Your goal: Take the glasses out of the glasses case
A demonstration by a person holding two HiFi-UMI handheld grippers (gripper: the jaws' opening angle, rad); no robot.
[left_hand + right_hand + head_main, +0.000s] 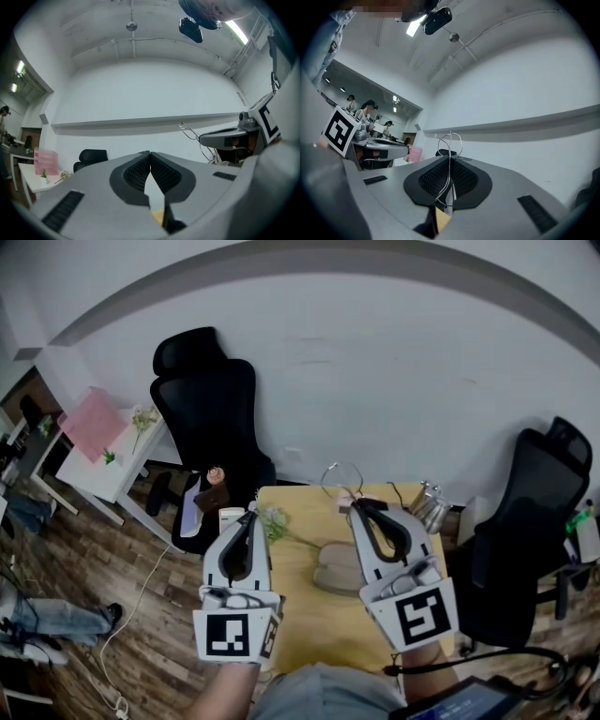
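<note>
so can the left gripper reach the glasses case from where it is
Probably yes: the left gripper is shut and empty, and the glasses case lies on the table beside it with nothing between them.

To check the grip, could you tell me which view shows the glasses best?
The right gripper view: the glasses sit pinched between its jaws, close up. The head view shows a small wire loop; the left gripper view, faint distant wires.

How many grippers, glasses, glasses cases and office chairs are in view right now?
Grippers: 2 (left gripper, right gripper)
Glasses: 1
Glasses case: 1
Office chairs: 2
Total: 6
</note>
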